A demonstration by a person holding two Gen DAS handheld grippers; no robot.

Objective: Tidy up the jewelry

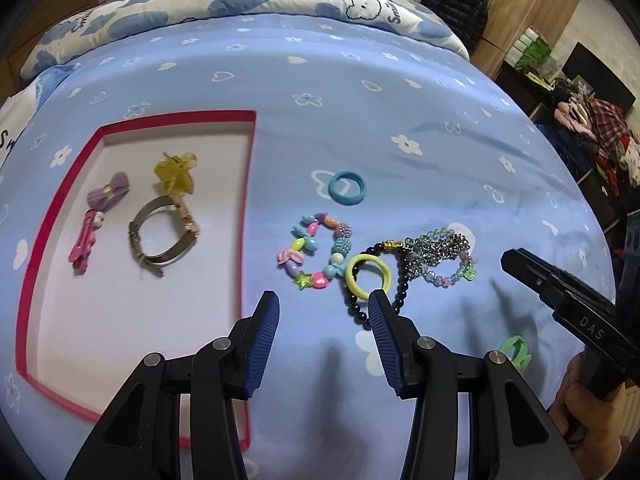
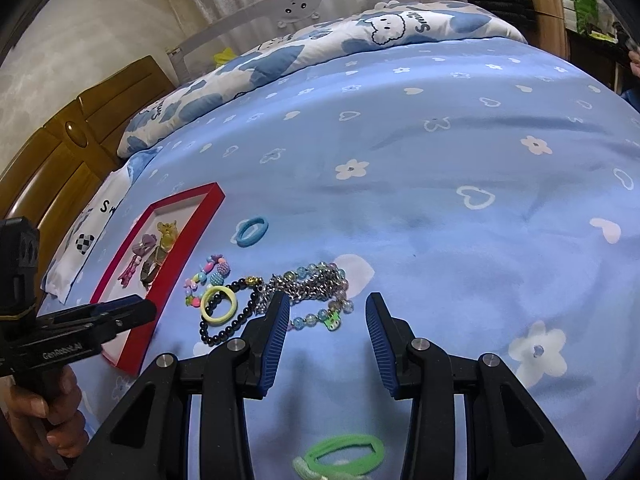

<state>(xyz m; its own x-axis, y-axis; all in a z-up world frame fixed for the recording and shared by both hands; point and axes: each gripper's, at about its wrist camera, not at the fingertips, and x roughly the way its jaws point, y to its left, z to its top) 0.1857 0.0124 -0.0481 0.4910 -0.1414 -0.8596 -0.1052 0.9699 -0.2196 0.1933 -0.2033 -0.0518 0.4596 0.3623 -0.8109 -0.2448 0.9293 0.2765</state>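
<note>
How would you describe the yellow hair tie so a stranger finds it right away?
On the blue bedsheet, right of the red-rimmed tray, lies a jewelry cluster. The plain pale-yellow elastic hair ring overlaps the black bead bracelet, the cluster's only smooth, beadless loop.

A blue bed (image 1: pixel 400 92) carries everything. Left of the tongs lies a red tray (image 1: pixel 248 184); ahead, bracelets (image 1: pixel 316 252) and hair ties (image 1: pixel 347 188).

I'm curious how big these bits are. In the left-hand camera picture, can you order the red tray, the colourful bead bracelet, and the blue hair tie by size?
Largest to smallest, as they look:
1. red tray
2. colourful bead bracelet
3. blue hair tie
The hair tie lies a bit farther from the camera, which shrinks it somewhat, but the gap looks clear.
</note>
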